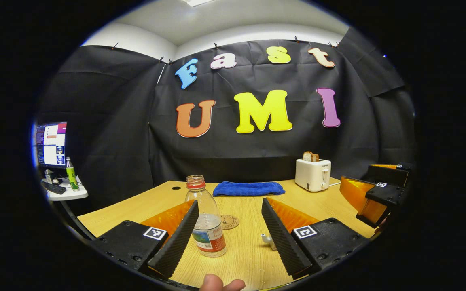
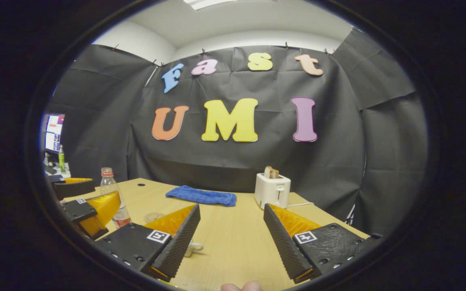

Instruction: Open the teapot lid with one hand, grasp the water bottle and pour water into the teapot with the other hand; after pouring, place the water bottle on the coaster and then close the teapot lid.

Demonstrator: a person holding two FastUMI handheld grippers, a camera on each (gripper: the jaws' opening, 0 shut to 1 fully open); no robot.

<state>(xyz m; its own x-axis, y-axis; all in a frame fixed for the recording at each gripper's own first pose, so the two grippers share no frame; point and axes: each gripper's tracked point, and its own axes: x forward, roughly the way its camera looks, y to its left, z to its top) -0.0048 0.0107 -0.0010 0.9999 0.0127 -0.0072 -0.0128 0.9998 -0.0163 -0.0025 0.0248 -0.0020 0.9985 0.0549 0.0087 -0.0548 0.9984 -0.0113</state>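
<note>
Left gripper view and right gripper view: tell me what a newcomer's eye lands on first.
The open, uncapped water bottle stands on the wooden table, just inside one finger of the open left tool, with a round coaster behind it. Farther back lie a blue towel and a white toaster holding bread.

Our left gripper [image 1: 229, 234] hangs low with its fingers spread wide, a fingertip [image 1: 221, 283] of ours showing beneath it. Our right gripper [image 2: 231, 238] sits level alongside, jaws equally parted, nothing between them.
</note>
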